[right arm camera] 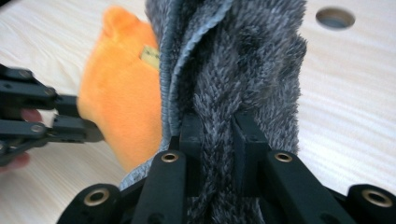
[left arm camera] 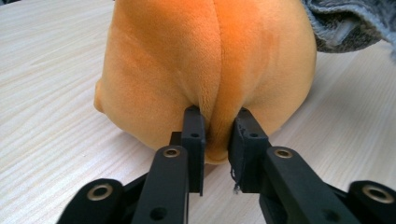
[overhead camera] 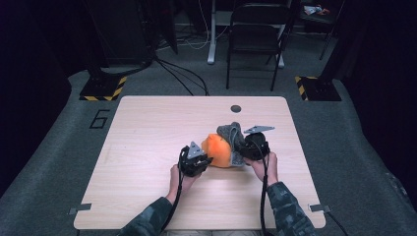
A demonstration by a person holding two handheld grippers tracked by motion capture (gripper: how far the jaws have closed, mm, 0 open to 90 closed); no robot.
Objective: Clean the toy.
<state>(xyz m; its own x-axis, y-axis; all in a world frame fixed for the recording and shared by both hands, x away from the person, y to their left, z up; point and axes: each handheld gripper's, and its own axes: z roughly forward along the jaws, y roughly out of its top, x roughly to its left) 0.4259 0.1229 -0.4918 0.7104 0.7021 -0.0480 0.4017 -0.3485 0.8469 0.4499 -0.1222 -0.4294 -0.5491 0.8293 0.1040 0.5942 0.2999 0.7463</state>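
Two grippers [overhead camera: 209, 161] [overhead camera: 244, 147], one orange plush [overhead camera: 219, 150]

Both forearms came in from the near edge of the table [overhead camera: 147, 123]. The left gripper [overhead camera: 205, 161] was pressed against the near-left side of the orange plush [overhead camera: 219, 150], and the right gripper [overhead camera: 244, 147] was up against the grey cloth [overhead camera: 232, 132] draped over the plush's right side. Plush and cloth sat right of the table's middle. A chair [overhead camera: 255, 34] stood well behind the table.
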